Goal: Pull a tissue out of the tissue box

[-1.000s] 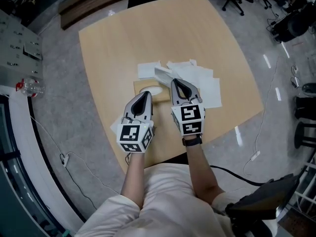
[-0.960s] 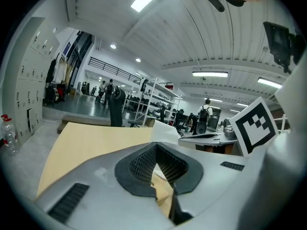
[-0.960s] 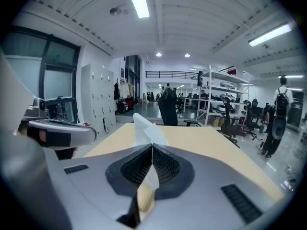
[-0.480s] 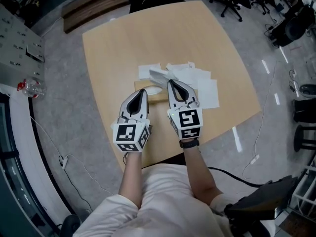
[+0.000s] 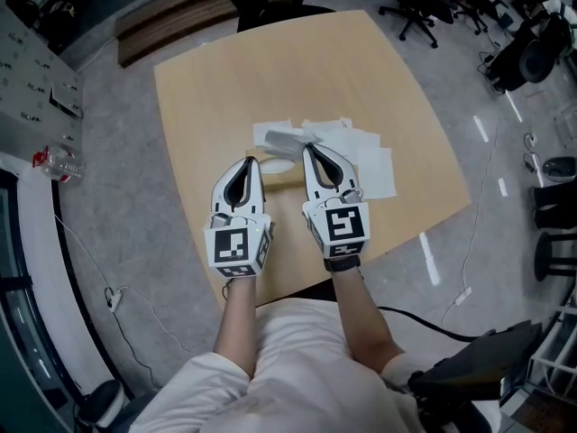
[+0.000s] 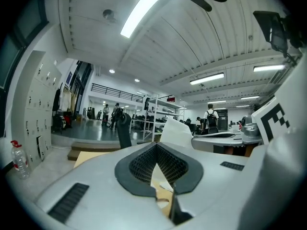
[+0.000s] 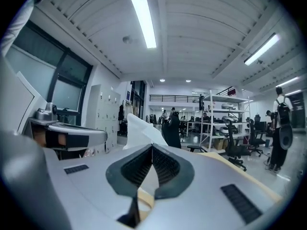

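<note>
While the left gripper (image 5: 249,160) was clenched on nothing at the tissue box's (image 5: 287,178) 9 o'clock side, the right gripper (image 5: 306,147) grasped a tissue (image 5: 287,137) pointing toward 10 o'clock. Loose tissues (image 5: 371,159) lay at the box's 2 o'clock on the table (image 5: 270,70).

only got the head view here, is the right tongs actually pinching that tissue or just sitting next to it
Observer: Pinching it. In the right gripper view the right tongs are closed at the tips on the tissue, and the sheet stands up past them.
Operator: ok and the left one, got anything in it
Observer: No. The left gripper view shows the left tongs shut tip to tip with nothing between the pads; the tissue rises off to their right, apart from them.
</note>
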The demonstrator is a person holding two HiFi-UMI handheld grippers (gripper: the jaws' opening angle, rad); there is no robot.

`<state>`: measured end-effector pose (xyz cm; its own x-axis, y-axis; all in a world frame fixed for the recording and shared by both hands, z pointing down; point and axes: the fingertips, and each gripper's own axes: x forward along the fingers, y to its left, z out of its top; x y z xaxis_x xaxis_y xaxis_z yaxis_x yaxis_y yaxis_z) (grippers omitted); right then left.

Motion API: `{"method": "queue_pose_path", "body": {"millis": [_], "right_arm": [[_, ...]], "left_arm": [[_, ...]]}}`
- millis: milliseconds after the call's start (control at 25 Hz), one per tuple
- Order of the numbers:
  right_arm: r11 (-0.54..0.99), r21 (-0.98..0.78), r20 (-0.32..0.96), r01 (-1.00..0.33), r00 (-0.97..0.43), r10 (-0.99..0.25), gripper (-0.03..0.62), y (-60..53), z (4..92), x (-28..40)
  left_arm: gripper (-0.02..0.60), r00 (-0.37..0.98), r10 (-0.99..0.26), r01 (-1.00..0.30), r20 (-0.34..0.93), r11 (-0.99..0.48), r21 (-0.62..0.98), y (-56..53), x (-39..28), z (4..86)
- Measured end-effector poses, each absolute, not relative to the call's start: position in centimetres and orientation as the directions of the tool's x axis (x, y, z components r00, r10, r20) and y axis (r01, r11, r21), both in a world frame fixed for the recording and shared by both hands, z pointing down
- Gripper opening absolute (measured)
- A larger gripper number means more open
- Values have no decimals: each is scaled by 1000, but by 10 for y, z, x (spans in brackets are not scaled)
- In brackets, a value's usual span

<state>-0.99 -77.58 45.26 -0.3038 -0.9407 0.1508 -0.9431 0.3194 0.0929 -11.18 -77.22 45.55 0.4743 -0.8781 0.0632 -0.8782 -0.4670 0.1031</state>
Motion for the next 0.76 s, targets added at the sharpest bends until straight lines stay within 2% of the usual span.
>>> {"method": "queue_pose_path", "body": {"millis": [480,760], "right_arm": [[332,117,40,-936,-330,-943,6,-758,407,-33],[315,105,16,-943,-315,-949,6,-752,409,-31]], "left_arm": [[2,431,-902,-901,-4,-430,59,-761,-137,424],[2,417,-909,-907,-28,-418,47,-756,-144,423]]}}
